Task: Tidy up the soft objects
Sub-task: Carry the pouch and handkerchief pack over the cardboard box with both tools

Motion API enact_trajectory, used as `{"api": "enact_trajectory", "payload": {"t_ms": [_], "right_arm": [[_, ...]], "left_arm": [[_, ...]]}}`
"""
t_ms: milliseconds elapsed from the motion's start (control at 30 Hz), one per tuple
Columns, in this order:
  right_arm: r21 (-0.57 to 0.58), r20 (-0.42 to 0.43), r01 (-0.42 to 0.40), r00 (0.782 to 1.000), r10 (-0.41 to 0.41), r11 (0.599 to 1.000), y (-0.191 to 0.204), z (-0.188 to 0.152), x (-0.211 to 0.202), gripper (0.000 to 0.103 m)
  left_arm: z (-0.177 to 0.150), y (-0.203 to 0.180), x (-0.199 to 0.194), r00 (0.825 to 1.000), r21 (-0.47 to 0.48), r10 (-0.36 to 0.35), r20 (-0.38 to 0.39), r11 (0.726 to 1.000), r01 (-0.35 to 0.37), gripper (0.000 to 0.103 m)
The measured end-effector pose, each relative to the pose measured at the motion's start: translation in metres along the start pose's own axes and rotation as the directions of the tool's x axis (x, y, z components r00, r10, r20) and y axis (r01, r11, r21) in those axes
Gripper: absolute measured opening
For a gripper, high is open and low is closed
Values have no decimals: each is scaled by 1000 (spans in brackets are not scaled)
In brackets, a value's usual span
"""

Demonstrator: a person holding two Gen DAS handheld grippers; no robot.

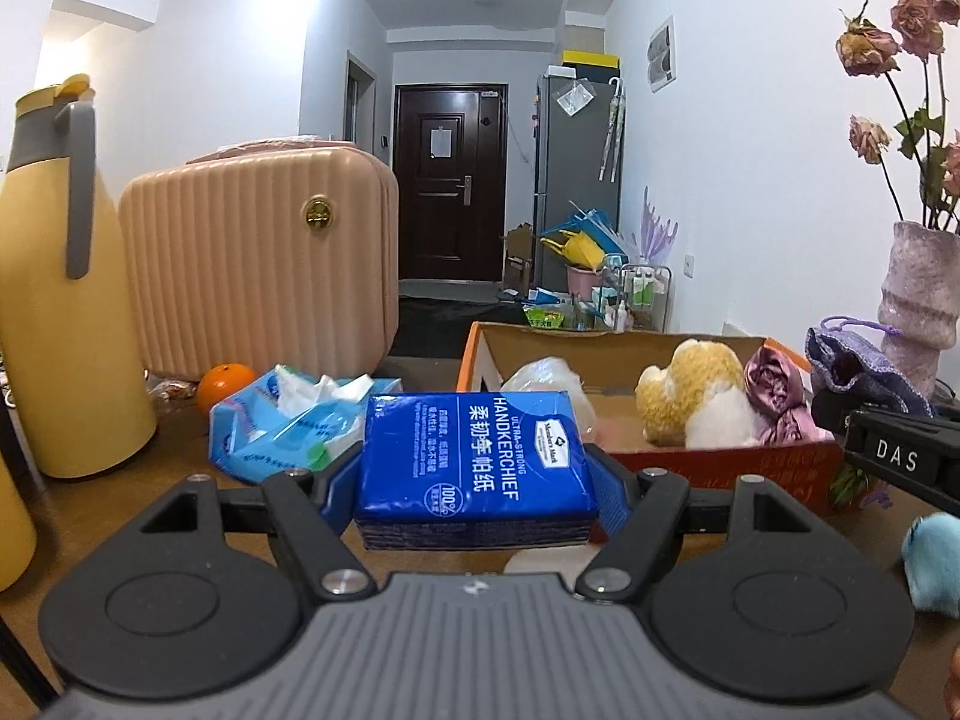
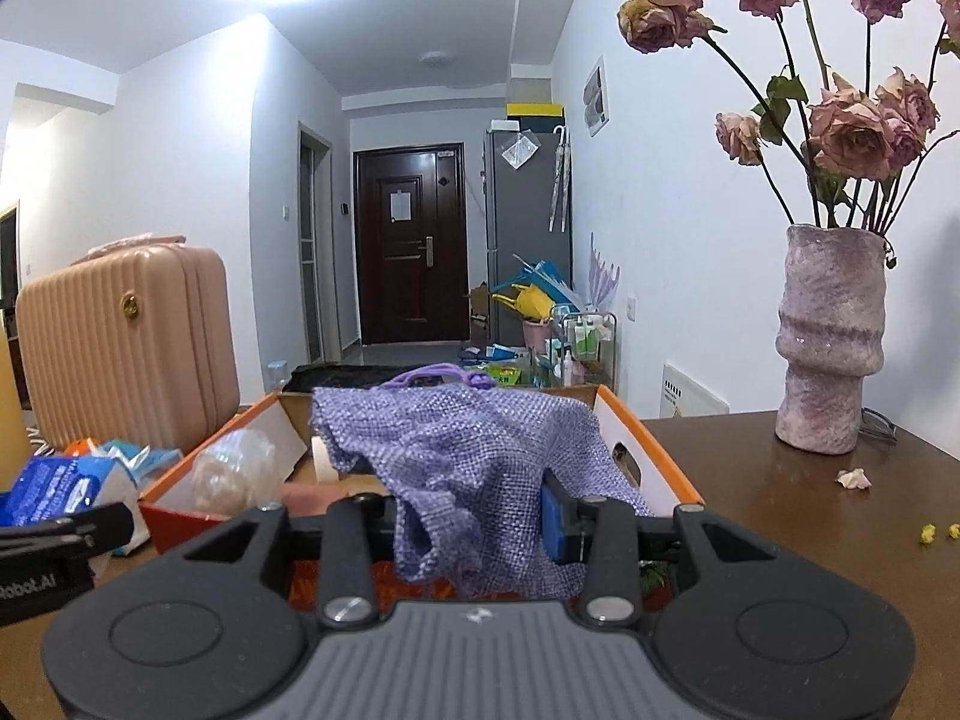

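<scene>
Two grippers with their loads before a box on a table

The tissue pack (image 1: 474, 468) sits between the left gripper's (image 1: 474, 495) pads, before the box's (image 1: 720, 468) left end, with a wipes pack (image 1: 288, 426) to its left and a suitcase (image 1: 258, 264) behind that. A jug (image 1: 60, 300) stands far left. In the box lie a plush toy (image 1: 690, 396) and a bag (image 1: 546, 378). The pouch (image 2: 474, 468) hangs in the right gripper (image 2: 474, 531) above the box's near wall. A vase (image 2: 831, 342) stands on the table (image 2: 780, 510), right of the box.

Brown table (image 2: 750, 480): box (image 2: 654, 456), vase (image 2: 831, 348), suitcase (image 1: 258, 264).
</scene>
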State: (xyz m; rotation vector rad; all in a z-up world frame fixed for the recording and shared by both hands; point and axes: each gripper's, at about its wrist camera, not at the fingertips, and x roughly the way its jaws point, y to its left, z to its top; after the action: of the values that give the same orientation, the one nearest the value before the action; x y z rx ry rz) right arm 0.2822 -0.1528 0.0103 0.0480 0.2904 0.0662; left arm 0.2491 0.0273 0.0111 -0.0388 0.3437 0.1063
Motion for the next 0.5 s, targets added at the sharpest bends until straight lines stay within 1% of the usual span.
{"api": "enact_trajectory", "payload": {"t_ms": [500], "right_arm": [[29,36,28,999,-29,999,-7,19,51,37]], "left_arm": [[24,-34,44,999,-33,-9,53,999,11,75]]}}
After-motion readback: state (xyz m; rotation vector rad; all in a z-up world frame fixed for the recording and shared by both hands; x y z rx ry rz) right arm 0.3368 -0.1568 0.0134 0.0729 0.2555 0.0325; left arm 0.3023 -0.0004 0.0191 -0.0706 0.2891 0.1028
